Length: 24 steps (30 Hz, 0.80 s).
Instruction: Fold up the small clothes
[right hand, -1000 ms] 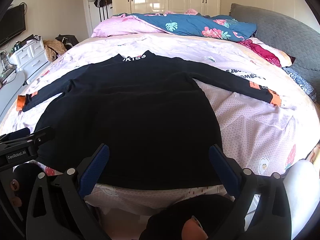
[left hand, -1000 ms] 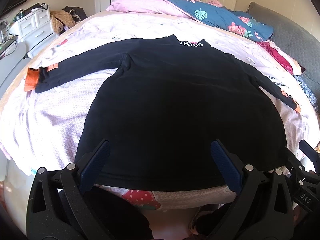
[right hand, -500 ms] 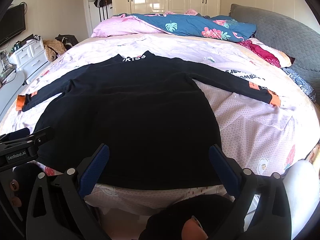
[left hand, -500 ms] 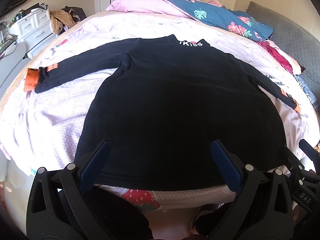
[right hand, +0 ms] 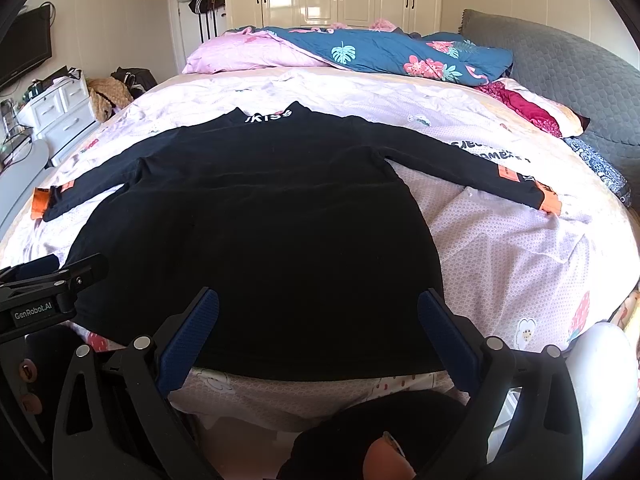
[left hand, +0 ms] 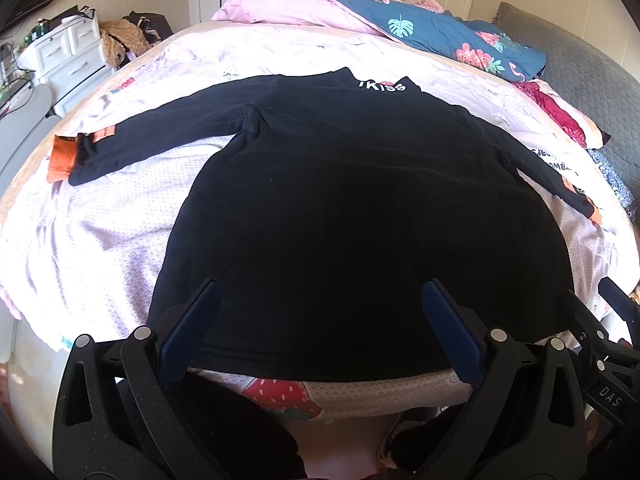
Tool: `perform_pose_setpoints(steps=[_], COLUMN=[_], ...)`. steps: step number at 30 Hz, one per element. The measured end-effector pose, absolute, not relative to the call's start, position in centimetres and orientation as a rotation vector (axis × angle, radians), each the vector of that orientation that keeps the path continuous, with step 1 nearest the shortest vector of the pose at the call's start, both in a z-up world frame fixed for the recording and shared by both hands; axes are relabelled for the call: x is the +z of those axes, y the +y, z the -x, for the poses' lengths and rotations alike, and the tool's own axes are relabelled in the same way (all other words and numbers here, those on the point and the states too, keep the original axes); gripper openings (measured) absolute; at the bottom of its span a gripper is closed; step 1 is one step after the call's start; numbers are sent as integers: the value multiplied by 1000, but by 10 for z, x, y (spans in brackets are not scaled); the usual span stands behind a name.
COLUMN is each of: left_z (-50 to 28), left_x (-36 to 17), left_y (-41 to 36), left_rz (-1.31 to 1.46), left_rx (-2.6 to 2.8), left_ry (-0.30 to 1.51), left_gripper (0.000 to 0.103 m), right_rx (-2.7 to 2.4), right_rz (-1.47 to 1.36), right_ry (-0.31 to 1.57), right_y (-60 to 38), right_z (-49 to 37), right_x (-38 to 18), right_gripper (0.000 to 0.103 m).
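Observation:
A black long-sleeved top (left hand: 352,208) lies flat and spread on the bed, sleeves out to both sides, orange cuffs at the ends, white lettering at the collar. It also shows in the right wrist view (right hand: 264,232). My left gripper (left hand: 320,300) is open and empty, hovering over the hem near the bed's front edge. My right gripper (right hand: 318,308) is open and empty over the hem too. The left gripper's body shows at the left edge of the right wrist view (right hand: 48,292).
The bed has a pale pink patterned sheet (left hand: 100,232). A pink and blue floral duvet (right hand: 360,52) is heaped at the far end. A grey headboard (right hand: 568,72) is on the right. A white drawer unit (left hand: 68,52) stands at the left.

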<state>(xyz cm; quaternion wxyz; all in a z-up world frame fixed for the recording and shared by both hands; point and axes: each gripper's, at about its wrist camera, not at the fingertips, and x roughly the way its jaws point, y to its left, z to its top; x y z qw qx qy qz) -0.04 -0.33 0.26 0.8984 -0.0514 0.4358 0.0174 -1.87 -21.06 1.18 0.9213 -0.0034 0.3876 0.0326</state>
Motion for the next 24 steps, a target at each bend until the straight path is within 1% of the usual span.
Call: perform_pose_setpoints(steps=[13,24], left_z=[-7,-34], left_x=[2,8], left_y=[-5,-10], left_rz=[97,84], left_rx=[36,45], left_ry=[911,910], left_gripper=[94,94], right_rx=[66,46], right_rz=[12,18], right_ry=[800,802], right_y=[-209,-214], right_z=[14,-13], right_x=[10,16], right_gripper=[99,99])
